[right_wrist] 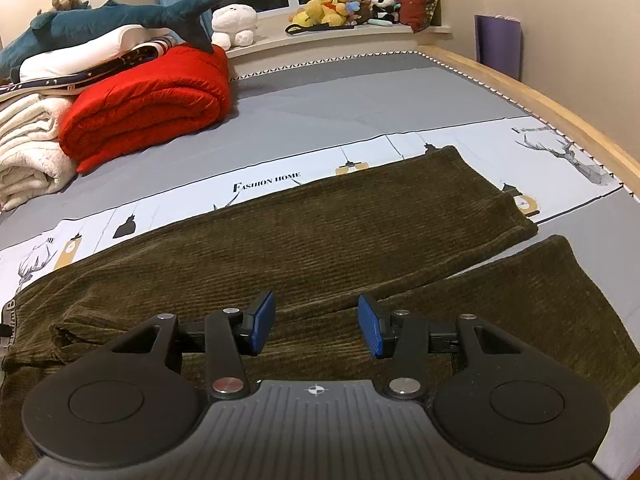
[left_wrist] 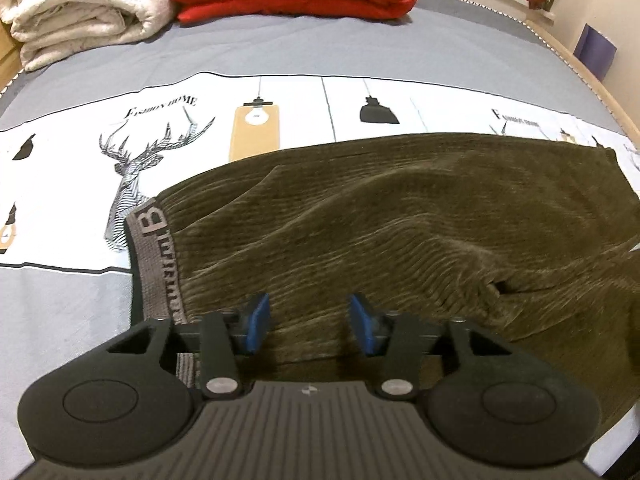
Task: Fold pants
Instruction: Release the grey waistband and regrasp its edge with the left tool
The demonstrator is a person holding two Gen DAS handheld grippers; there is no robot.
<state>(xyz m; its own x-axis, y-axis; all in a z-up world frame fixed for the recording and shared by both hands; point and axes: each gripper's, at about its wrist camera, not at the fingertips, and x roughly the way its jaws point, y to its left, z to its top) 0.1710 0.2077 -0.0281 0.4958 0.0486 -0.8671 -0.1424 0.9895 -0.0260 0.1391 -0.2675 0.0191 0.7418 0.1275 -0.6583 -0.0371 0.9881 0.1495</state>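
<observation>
Olive-brown corduroy pants (left_wrist: pixel 380 216) lie spread on the bed, their grey lettered waistband (left_wrist: pixel 154 256) at the left in the left wrist view. My left gripper (left_wrist: pixel 309 322) hovers over the waist end, blue pads apart with nothing between them. In the right wrist view the pants (right_wrist: pixel 320 240) stretch to the right, with both legs (right_wrist: pixel 500 280) side by side and a narrow strip of sheet between their hems. My right gripper (right_wrist: pixel 316 326) stands open above the thigh area, holding nothing.
A folded red quilt (right_wrist: pixel 148 100) and white blankets (right_wrist: pixel 28 148) are stacked at the head of the bed, with a plush shark (right_wrist: pixel 108 20) on top. The wooden bed frame (right_wrist: pixel 560 104) runs along the right. Plush toys (right_wrist: pixel 340 4) sit on the windowsill.
</observation>
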